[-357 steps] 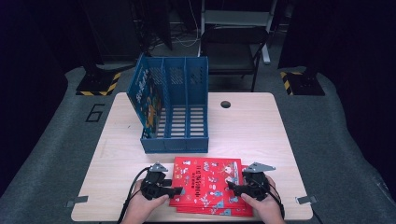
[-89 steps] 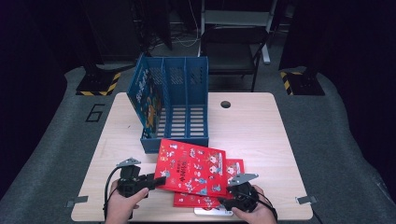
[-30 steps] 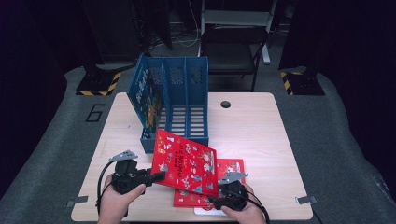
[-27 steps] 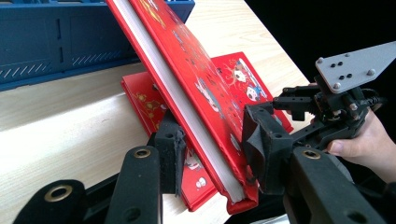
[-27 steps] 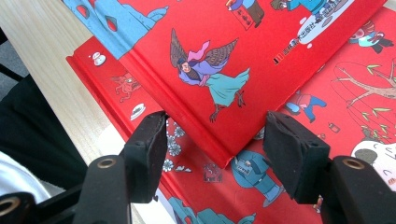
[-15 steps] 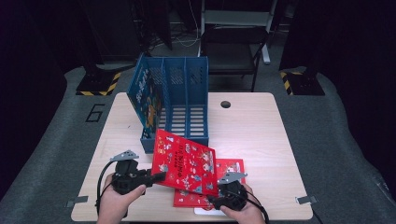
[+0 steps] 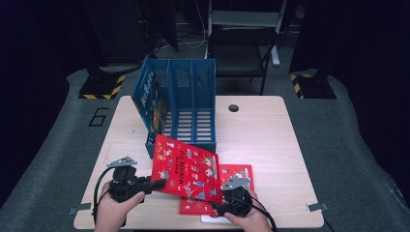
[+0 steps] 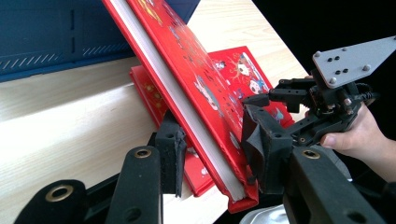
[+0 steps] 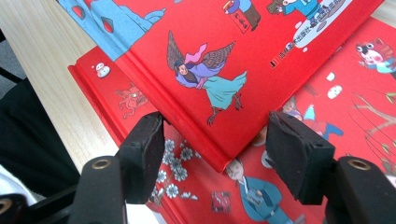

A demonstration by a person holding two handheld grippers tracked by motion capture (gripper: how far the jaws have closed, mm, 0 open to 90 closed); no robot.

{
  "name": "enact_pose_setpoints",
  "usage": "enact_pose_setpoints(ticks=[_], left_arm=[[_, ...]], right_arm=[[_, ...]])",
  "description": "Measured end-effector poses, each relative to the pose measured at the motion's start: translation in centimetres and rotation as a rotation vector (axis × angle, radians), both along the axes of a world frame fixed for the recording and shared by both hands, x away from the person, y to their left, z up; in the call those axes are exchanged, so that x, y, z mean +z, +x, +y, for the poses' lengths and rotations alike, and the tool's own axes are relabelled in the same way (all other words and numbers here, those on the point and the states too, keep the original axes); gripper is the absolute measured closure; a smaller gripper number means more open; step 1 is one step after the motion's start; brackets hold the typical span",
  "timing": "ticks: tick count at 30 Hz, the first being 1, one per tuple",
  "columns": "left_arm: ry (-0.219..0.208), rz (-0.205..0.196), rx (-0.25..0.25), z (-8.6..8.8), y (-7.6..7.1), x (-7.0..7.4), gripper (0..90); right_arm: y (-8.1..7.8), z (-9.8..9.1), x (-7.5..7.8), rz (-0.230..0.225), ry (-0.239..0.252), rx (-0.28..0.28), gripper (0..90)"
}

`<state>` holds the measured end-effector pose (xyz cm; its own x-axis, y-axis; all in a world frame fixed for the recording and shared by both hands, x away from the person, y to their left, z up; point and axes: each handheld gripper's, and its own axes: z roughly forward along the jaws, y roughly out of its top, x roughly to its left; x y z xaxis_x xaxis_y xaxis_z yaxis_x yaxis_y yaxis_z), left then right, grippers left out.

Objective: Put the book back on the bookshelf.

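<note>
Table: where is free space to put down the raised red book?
The table is bare right of the blue file holder and behind the flat red book. The near edge is crowded by both grippers and books.

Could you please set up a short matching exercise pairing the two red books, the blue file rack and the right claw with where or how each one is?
Things:
1. upper red book
2. lower red book
3. blue file rack
4. right claw

States:
A. lies flat on the table
B. stands at the far side, beyond the books
C. tilted up, gripped at its edge by the left claw
D. jaws apart at a book corner

Pairs: 1-C, 2-A, 3-B, 4-D
</note>
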<state>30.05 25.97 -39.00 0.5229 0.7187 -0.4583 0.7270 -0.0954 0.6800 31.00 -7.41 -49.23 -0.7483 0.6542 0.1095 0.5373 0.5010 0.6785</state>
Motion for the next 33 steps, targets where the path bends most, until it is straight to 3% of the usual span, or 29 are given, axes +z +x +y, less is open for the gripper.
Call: enact_pose_setpoints(ticks=[11, 20, 29, 33], left_arm=[[0.01, -0.001, 0.005, 0.9, -0.4, 0.4, 61.6], [-0.033, 0.014, 0.012, 2.7, -1.0, -0.9, 61.6], [-0.046, -0.02, 0.012, 3.4, -1.5, -1.3, 61.7], [-0.03, -0.052, -0.008, 3.4, -1.8, -1.1, 62.1]], right_arm=[[0.5, 1.2, 0.1, 0.006, -0.02, 0.021, 32.1], [0.5, 2.1, 0.2, 0.0, -0.048, 0.055, 30.7], [0.8, 3.0, 0.4, 0.02, -0.072, 0.073, 30.2], [0.8, 3.0, 0.3, 0.021, -0.068, 0.075, 30.2]])
